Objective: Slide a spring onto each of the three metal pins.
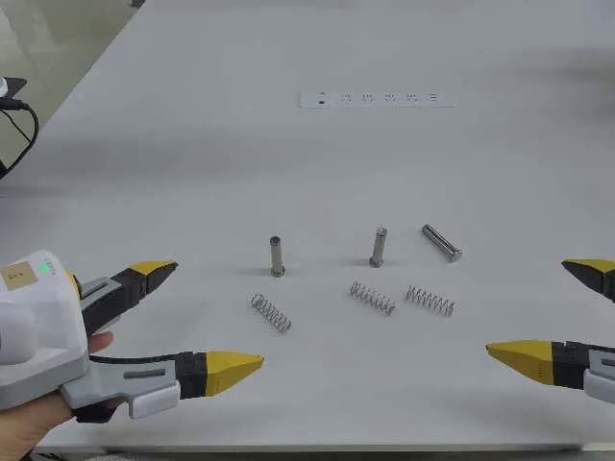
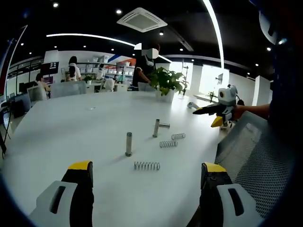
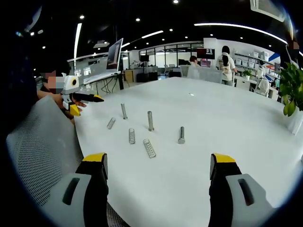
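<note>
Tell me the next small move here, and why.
Probably move the open left tongs forward to the nearest spring and close on it: the springs lie loose on the table, none on the pins, and the left tongs are empty and closest.

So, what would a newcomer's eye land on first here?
The left pin and middle pin stand upright on the table; the right pin lies flat. Three loose springs lie just nearer. The left hand-held gripper and right hand-held gripper hover open at either side.

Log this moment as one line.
left gripper open | right gripper open | pins: two upright, one lying | springs: three loose, none fitted
</note>
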Action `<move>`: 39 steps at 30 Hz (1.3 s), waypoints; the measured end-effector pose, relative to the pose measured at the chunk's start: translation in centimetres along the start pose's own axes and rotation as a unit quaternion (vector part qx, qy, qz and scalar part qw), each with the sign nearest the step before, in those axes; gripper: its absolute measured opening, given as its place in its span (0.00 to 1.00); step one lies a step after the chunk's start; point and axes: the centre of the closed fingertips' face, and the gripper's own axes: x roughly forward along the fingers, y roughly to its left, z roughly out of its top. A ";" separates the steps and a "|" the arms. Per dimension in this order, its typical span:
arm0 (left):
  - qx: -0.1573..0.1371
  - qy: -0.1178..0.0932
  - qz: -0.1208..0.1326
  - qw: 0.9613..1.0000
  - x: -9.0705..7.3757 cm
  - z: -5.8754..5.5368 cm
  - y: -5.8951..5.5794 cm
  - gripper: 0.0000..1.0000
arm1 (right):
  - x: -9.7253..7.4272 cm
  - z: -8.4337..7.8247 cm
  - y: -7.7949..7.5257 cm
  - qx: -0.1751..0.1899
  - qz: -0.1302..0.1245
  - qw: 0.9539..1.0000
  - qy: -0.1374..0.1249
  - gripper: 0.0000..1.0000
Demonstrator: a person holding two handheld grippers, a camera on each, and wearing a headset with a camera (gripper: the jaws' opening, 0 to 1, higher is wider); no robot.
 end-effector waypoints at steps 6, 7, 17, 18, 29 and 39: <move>0.004 0.000 -0.003 1.000 -0.1 -0.1 -0.1 0.91 | -0.2 0.0 0.1 0.001 -0.006 1.000 -0.006 0.89; 0.005 0.000 -0.003 1.000 -0.2 -0.1 -0.1 0.91 | -0.3 0.0 0.2 0.000 -0.007 1.000 -0.006 0.89; 0.013 -0.003 -0.007 1.000 -0.5 0.0 -0.4 0.90 | -1.4 -0.3 0.2 -0.002 -0.021 1.000 -0.008 0.89; 0.014 -0.002 -0.007 1.000 -0.6 0.1 -0.4 0.90 | -1.4 -0.3 0.3 -0.001 -0.021 1.000 -0.008 0.89; 0.017 -0.004 -0.004 1.000 -0.8 0.5 0.1 0.90 | -0.7 0.6 0.2 -0.004 -0.020 1.000 -0.011 0.88; 0.013 -0.007 -0.001 1.000 -0.6 0.7 0.6 0.89 | -0.1 0.3 0.3 -0.002 -0.012 1.000 -0.004 0.88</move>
